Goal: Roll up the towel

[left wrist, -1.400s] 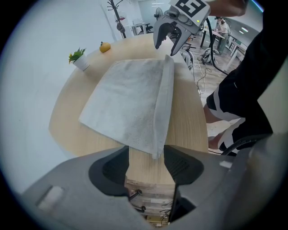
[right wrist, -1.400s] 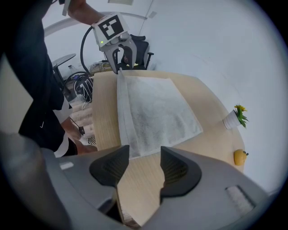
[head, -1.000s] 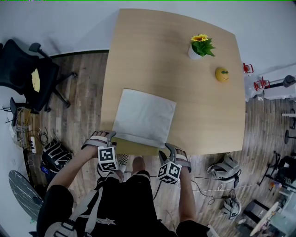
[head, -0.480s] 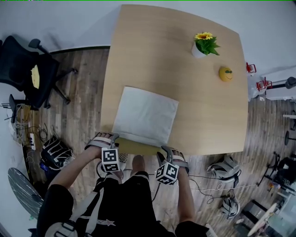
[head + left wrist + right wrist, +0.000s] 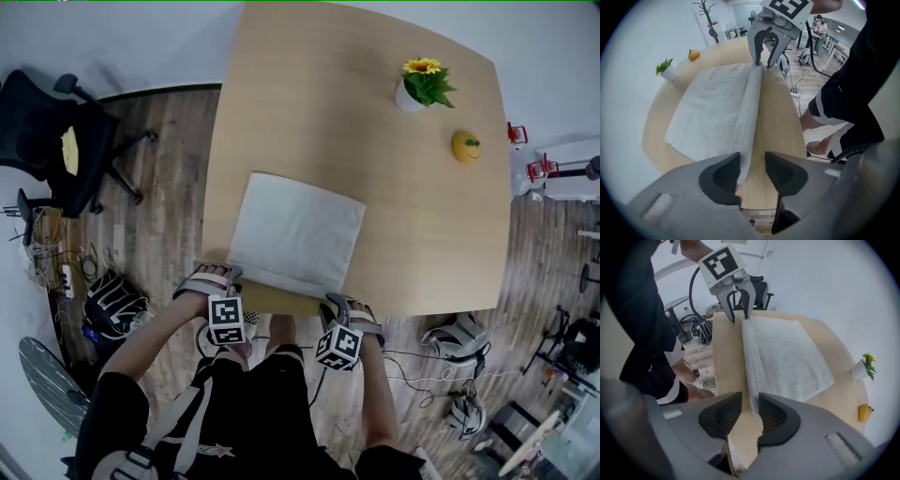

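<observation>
From the head view, the tips of both tongs are hard to make out: the marker cube point(image 5: 225, 321) and the wrist cover most of the left tongs point(image 5: 218, 275), and the right tongs point(image 5: 342, 302) sit half under their own cube. How far either pair is spread cannot be read there. The towel point(image 5: 295, 234), pale grey, lies flat on the bench point(image 5: 375, 112) and reaches the edge nearest the person. Its near border shows from above only as a thin line.

The gripper views fill that in. The near border is a thick folded strip point(image 5: 751, 108) running from one pair of tongs to the other. In the left gripper view, the left tongs point(image 5: 752, 171) straddle one end of the strip. The cloth lies against one pad, bare wood shows before the other, and the jaws have just been closing without yet pinching. The right tongs point(image 5: 762, 63) stand at the strip's far end.

In the right gripper view, the right tongs point(image 5: 749, 413) are likewise part spread. They too have just been closing, with the strip's end by one pad and a gap of wood beside it. The left tongs point(image 5: 739, 312) show at the other end.

Well beyond the towel's far side stand a potted sunflower point(image 5: 424, 82) and a round yellow object point(image 5: 466, 147). Each gripper view's bottom edge cuts off its own tongs' body.
</observation>
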`<act>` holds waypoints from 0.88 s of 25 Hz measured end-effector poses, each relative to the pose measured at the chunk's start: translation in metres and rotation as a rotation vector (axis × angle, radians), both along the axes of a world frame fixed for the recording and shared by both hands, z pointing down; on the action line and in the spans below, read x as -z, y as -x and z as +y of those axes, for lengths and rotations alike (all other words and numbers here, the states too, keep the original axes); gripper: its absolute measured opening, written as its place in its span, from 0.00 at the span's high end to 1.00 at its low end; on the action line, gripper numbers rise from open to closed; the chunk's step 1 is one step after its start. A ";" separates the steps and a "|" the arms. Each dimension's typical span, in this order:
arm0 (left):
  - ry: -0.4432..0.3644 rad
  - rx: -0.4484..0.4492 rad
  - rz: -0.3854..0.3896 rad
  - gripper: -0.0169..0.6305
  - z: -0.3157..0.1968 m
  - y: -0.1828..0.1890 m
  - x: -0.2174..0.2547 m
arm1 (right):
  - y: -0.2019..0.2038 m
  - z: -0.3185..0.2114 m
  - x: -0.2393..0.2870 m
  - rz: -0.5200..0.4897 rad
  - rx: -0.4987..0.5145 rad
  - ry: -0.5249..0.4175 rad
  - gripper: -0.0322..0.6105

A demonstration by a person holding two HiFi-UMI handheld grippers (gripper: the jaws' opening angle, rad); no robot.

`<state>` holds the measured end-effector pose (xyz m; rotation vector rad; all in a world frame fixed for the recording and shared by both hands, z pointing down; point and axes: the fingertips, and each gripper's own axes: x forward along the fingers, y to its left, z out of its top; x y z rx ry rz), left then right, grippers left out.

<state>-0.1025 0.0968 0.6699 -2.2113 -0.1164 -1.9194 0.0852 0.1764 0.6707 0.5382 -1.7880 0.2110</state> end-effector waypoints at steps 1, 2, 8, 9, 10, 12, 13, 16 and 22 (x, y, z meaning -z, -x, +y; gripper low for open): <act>0.007 0.007 0.000 0.69 0.000 0.000 0.000 | 0.000 0.000 -0.002 0.004 0.004 0.004 0.77; 0.012 0.015 -0.001 0.69 0.000 0.000 0.000 | 0.000 0.001 -0.003 0.007 0.007 0.008 0.77; -0.029 0.022 -0.007 0.78 -0.011 0.001 0.002 | 0.001 0.001 -0.004 -0.003 0.003 0.043 0.78; -0.028 0.018 -0.013 0.78 -0.010 0.002 0.001 | 0.001 0.001 -0.004 -0.003 0.004 0.045 0.78; -0.026 0.012 -0.019 0.78 -0.010 0.003 0.000 | 0.001 0.001 -0.005 -0.002 0.006 0.048 0.78; -0.026 0.000 -0.028 0.78 -0.009 0.003 -0.002 | 0.001 0.000 -0.005 -0.001 0.010 0.051 0.78; -0.025 -0.002 -0.029 0.78 -0.010 0.002 -0.002 | 0.000 0.000 -0.005 0.000 0.011 0.052 0.78; -0.018 -0.005 -0.032 0.80 -0.009 0.002 -0.003 | 0.001 0.000 -0.005 0.002 0.015 0.056 0.78; -0.081 -0.015 -0.024 0.90 -0.013 0.001 -0.002 | 0.001 0.001 -0.005 0.014 0.023 0.050 0.79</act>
